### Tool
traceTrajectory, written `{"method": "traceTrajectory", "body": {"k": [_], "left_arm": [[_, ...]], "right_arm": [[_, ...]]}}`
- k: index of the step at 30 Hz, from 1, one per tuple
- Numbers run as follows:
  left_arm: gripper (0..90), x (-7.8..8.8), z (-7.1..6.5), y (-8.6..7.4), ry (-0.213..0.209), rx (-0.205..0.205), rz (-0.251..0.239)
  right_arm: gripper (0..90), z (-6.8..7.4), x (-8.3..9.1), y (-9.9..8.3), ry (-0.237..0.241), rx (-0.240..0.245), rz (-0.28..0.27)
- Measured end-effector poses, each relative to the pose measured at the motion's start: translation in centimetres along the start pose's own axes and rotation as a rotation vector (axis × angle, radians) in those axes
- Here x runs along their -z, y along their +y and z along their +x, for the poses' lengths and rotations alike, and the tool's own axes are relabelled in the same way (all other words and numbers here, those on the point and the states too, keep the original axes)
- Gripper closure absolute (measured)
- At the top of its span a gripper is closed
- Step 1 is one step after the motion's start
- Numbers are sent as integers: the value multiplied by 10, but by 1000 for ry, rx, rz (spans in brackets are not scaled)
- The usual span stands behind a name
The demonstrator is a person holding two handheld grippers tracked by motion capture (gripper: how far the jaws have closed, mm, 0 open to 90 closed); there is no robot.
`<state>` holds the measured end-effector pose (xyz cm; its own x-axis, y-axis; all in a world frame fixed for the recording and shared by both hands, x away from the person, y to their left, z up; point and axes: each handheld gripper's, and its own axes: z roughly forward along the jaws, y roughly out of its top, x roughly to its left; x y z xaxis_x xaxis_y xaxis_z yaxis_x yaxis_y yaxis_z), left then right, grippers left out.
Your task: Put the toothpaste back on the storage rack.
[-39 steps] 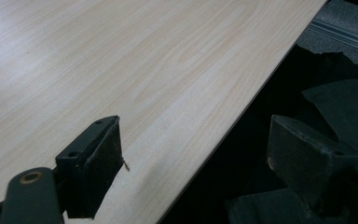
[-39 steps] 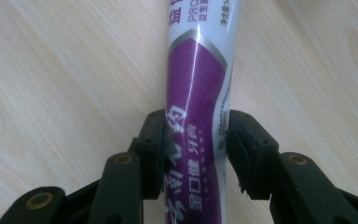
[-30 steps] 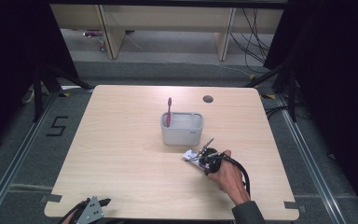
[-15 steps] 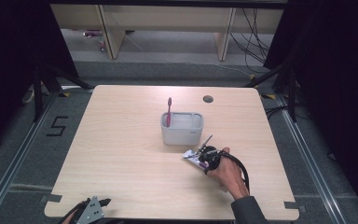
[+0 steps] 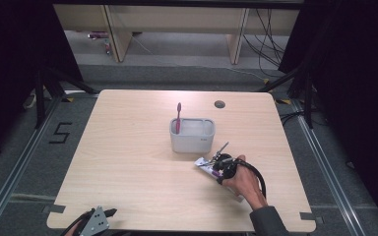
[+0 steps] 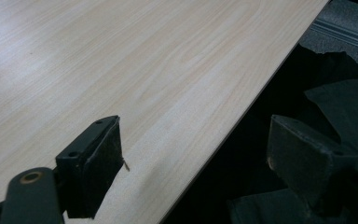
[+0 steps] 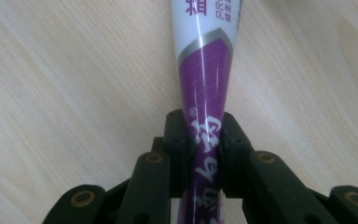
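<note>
On the wooden table [image 5: 128,162], our right gripper [image 7: 204,140] clenched the purple-and-white tube [image 7: 205,70], lying flat near the grey caddy [image 5: 192,135]. Our left gripper [image 6: 193,154] sat released at the near-left edge.

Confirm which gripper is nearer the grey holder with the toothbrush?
Right. The right gripper sits just in front of the grey holder, its fingers closed on the toothpaste tube. The left gripper is open at the table's near edge, far off.

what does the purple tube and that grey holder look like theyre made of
Purple tube: looks like soft glossy plastic, going by the bright streak along it and how it tapers flat where the right tongs pinch it. Grey holder: probably matte, slightly translucent plastic, with a dull even surface; the high view is too distant to be sure.
</note>
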<state>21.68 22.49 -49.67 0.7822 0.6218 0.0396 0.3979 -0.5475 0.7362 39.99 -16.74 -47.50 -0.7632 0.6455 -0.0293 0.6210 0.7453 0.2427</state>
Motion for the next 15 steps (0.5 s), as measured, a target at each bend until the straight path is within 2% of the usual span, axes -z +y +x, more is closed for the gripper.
{"method": "traceTrajectory", "body": {"k": [3, 4, 6, 11, 13, 14, 15], "left_arm": [[172, -1, 0, 0, 6, -2, -3], [172, -1, 0, 0, 8, -2, -2], [172, -1, -1, 0, -2, 6, -6], [172, -1, 0, 0, -6, 6, -9], [172, -2, 0, 0, -1, 7, -12], [172, -2, 0, -1, 18, 3, -13], [172, -1, 1, 0, -2, 2, -4]], "right_arm": [[768, 0, 3, -6, 11, -4, -29], [768, 0, 5, -8, 8, 9, -38], [769, 2, 8, -11, 7, -7, -45], [768, 2, 17, -14, 4, 12, -76], [768, 3, 21, -14, 7, 7, -84], [768, 2, 22, -14, 10, 21, -95], [768, 2, 24, -14, 7, 14, -94]]}}
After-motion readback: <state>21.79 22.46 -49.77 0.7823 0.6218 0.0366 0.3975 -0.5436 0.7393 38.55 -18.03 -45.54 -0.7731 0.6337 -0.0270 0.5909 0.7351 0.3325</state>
